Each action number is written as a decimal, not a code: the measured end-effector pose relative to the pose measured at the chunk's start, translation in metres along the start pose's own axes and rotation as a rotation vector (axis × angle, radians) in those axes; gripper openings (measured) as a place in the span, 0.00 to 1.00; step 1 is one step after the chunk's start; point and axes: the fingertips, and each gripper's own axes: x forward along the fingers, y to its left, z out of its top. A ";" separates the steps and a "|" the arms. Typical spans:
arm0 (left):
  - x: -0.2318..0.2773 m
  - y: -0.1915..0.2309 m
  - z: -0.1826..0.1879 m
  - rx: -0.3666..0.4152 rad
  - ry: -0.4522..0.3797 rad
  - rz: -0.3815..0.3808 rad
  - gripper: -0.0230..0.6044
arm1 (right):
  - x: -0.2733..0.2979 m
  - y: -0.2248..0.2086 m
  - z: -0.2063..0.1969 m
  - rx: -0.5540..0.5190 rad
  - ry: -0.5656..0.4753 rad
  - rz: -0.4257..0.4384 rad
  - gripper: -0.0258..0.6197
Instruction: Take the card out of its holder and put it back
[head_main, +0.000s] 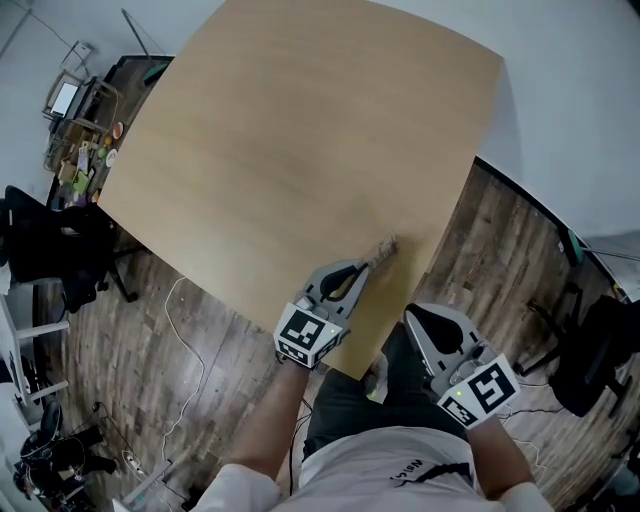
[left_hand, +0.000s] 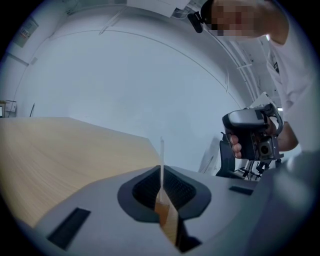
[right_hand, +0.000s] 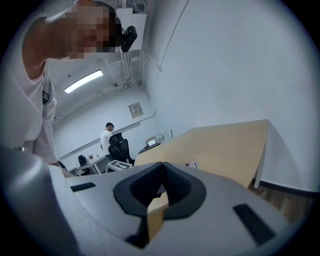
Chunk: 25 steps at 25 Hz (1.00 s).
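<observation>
**Left gripper** (left_hand: 161, 172): the jaws are pressed together on the card (left_hand: 161, 152). It is pinched by its lower edge and stands out past the tips, thin and edge-on. Judgement: so narrow a pinch leaves most of the card free, which suits sliding it out of or into a sleeve. No separate holder can be made out in any view, so I cannot tell whether the card is bare or sleeved.

**Right gripper** (right_hand: 161, 172): the jaws are shut against each other with nothing between them. In the head view the right gripper (head_main: 418, 318) is off the table, just past the near corner and above the person's lap, well apart from the card. Judgement: it is idle, and it would likely have to steady the holder before any pull.

**Position:** in the head view the left gripper (head_main: 366, 264) reaches in over the near corner. The card (head_main: 384, 247) sits just inside the table's right edge, near that corner. I cannot tell whether it touches the top.

**Surface:** the table (head_main: 300, 130) is pale wood grain, smooth and matt.

**Room:**
- The floor (head_main: 150, 350) is grey plank, with a loose cable (head_main: 185, 345) trailing across it.
- A black chair (head_main: 60, 250) stands off the table's left corner.
- A cluttered desk (head_main: 85, 120) lies beyond that chair.
- The wall (right_hand: 225, 60) is plain white.
- In the right gripper view a second person (right_hand: 106, 137) stands far off.
</observation>
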 end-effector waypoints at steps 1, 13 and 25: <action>-0.002 0.000 0.003 -0.002 -0.007 0.001 0.08 | 0.000 0.001 0.001 -0.001 -0.001 0.000 0.06; -0.018 -0.010 0.053 0.028 -0.057 0.019 0.08 | -0.017 0.015 0.022 -0.008 -0.031 0.003 0.06; -0.056 -0.048 0.145 0.030 -0.114 0.055 0.08 | -0.028 0.027 0.069 -0.034 -0.035 -0.022 0.06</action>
